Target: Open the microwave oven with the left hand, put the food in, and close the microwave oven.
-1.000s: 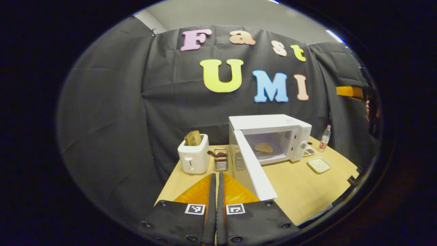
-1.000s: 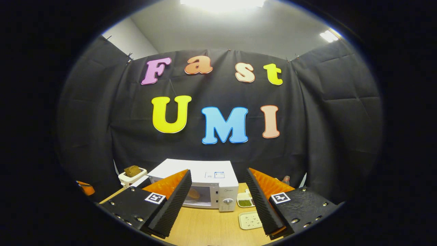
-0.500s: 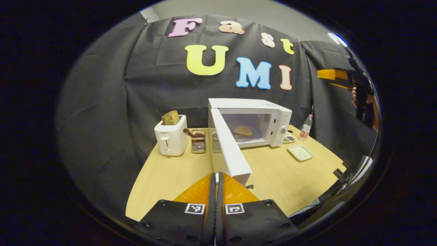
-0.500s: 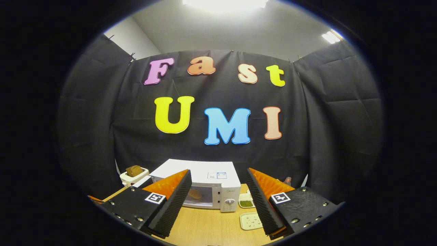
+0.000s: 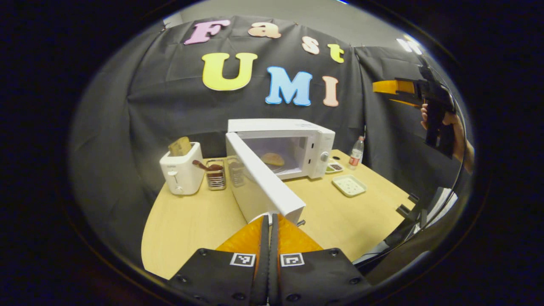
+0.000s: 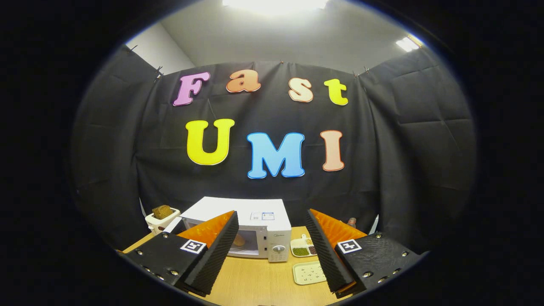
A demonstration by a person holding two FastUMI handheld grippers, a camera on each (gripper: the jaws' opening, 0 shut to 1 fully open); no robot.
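Food [image 5: 272, 159] inside the microwave [image 5: 293, 144] is too small to identify; left gripper [image 5: 269, 221], clenched empty, points at the open door [image 5: 263, 182], right gripper [image 6: 270, 221] hangs released

You see a white toaster [image 5: 180, 168] holding bread beside two glass jars [image 5: 216, 174], and a clear plastic bottle [image 5: 356, 152].
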